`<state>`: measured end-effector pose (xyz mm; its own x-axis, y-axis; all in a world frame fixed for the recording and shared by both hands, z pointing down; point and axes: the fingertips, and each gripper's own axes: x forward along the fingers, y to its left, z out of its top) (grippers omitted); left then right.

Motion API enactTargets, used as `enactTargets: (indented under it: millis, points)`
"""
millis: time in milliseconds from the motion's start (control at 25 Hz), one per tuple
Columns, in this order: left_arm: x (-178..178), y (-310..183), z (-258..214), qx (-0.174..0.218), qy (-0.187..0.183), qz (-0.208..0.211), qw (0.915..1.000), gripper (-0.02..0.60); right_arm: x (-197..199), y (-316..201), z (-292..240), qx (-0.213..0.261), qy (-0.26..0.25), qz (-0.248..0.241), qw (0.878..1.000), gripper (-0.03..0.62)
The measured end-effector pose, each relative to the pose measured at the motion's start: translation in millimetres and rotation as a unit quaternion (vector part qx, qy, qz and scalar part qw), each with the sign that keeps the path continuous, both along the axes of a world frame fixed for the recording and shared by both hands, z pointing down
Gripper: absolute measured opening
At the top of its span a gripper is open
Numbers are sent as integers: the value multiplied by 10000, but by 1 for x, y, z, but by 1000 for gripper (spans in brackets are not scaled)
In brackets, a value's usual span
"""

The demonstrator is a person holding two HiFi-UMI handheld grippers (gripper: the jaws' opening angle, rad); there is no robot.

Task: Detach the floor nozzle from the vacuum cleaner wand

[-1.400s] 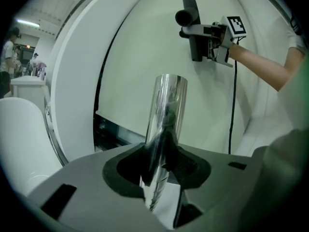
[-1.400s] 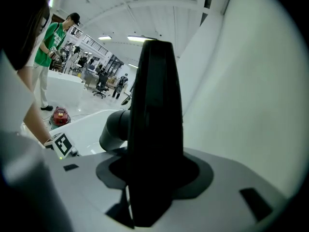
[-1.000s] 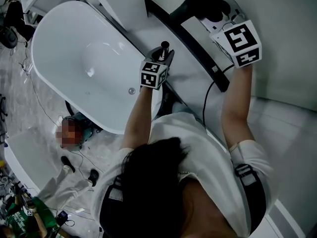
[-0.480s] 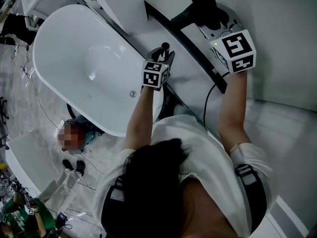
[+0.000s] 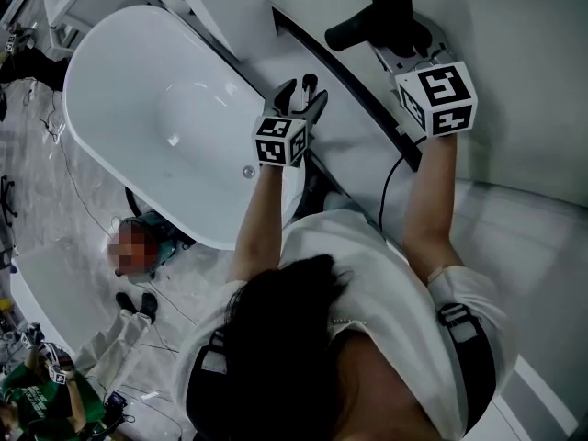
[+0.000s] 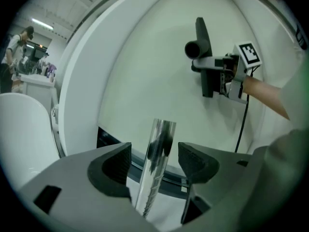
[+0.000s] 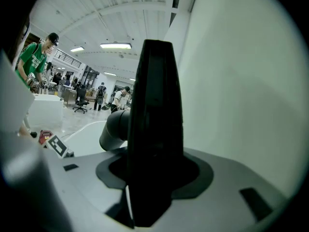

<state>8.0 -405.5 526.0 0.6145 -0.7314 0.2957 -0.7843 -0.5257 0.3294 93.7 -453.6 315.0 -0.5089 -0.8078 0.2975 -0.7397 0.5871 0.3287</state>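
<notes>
Left gripper [image 6: 154,156] jaws just opened wide – chrome wand [image 6: 162,132] loose between them, right gripper [image 7: 154,174] clamped on black floor nozzle [image 7: 157,95], white bathtub [image 5: 138,108] far left.

White bathtub [image 5: 156,108] below me, left, drain [image 5: 248,170] near its closer end; marble floor [image 5: 37,209] beside it; bystander in green shirt [image 7: 37,57] far left in hall, office chair [image 7: 79,102] beyond, ceiling light [image 7: 116,46] lit

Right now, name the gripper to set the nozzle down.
Right. The right gripper is shut on the nozzle, apart from the wand; on the left gripper the jaws have just been opening, clear of it.
</notes>
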Motion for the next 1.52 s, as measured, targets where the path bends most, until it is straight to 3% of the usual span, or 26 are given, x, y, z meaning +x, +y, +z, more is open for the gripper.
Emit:
enactTargets:
  millis: [440,720,1160,1520]
  points:
    - [-37,31,-72,731,330,-271,9964,296,2,24,21,-71,-170,394,9991,219]
    - [-46,50,-115,1047,40,-536,9931,291,6,46,27,-115,-419,754,9962,219]
    - [-67,78,-133,1307,-152,-997,9863,74,-5,80,44,-240,-601,1054,9923,219]
    - [-77,97,-132,1222,-327,-1190,9848,13,-12,110,63,-391,-762,1274,9882,219]
